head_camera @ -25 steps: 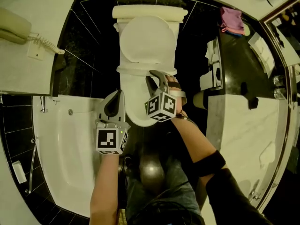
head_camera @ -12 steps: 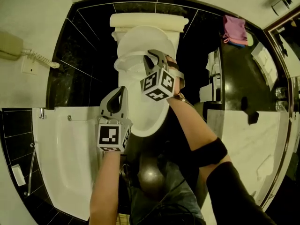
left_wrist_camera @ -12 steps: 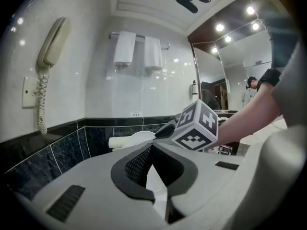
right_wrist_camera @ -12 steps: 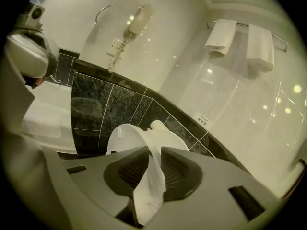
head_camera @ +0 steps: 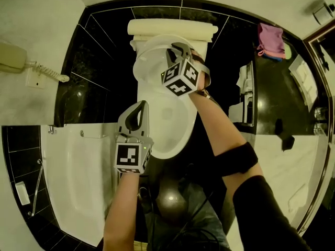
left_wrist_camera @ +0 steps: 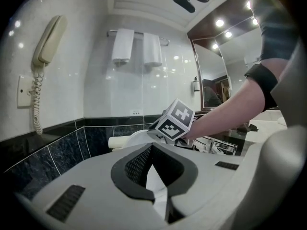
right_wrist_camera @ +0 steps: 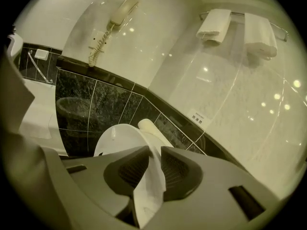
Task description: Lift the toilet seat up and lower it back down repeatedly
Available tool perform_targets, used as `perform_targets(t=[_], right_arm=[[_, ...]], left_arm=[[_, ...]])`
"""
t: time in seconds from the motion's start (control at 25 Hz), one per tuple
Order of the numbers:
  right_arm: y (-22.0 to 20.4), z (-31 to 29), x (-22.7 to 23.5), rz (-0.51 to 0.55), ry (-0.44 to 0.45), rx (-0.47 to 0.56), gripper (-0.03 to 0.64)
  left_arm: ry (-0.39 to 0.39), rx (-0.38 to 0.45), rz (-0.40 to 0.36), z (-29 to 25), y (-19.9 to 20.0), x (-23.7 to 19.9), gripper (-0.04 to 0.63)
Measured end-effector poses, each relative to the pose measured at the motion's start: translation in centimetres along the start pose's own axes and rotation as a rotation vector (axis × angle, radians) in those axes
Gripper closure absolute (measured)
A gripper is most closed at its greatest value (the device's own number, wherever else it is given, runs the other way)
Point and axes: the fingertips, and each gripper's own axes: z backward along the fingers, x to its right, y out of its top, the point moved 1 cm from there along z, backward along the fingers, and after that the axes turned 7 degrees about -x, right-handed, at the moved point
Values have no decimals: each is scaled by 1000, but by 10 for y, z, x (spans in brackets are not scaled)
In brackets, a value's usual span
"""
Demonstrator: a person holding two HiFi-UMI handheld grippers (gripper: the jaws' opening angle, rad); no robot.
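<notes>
The white toilet bowl [head_camera: 172, 120] stands under its tank [head_camera: 172, 27]. The seat [head_camera: 153, 54] is swung up steeply toward the tank. My right gripper [head_camera: 178, 48] is at the seat's upper rim. In the right gripper view the seat's thin white edge [right_wrist_camera: 152, 176] runs between the ribbed pads. The right gripper [right_wrist_camera: 154, 151] is shut on it, its jaws having just closed a little. My left gripper [head_camera: 140, 105] hovers beside the bowl's left side, its jaws together with nothing held. In the left gripper view the left gripper [left_wrist_camera: 151, 146] points at the right gripper's marker cube [left_wrist_camera: 175, 122].
A white bathtub [head_camera: 78, 177] lies to the left. A wall phone [head_camera: 15, 56] hangs above it. Towels [right_wrist_camera: 216, 25] hang on a rail over the tank. A vanity counter [head_camera: 282, 156] runs along the right, with a pink cloth [head_camera: 271, 38] beyond it. Dark tiles surround the toilet.
My right gripper has moved toward the tank with the seat rim, swinging the seat from low over the bowl to steeply raised. The left gripper has shifted slightly beside the bowl.
</notes>
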Motion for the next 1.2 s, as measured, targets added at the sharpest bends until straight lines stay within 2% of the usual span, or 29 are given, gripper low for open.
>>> perform_targets(t=[0.28,0.4,0.52,0.76,0.92,1.04,1.2], right_arm=[[0,-21,15,5,-26,3,526],[0,-32,22,5,-31,3,526],[0,-40,28,-3,-31,-1,526],[0,-45,31,-1,-47,18,525],[2,-48,31,-2,-20,3,523],[-1,-43,31,-26,5,-12,517],[3,-2,33,-65,-32,28,533]], left_arm=[[22,-1,-12,-4,-4,-5,607],[42,0,26,-4,-4,-7,607],[48,-11,19,-3,-12,-9,607],[67,-25,56,-2,-20,-14,607],[50,-32,33,-2,-24,-9,607],[32,-37,0,5,-22,-3,607],[39,-28,2,20,-10,-9,607]])
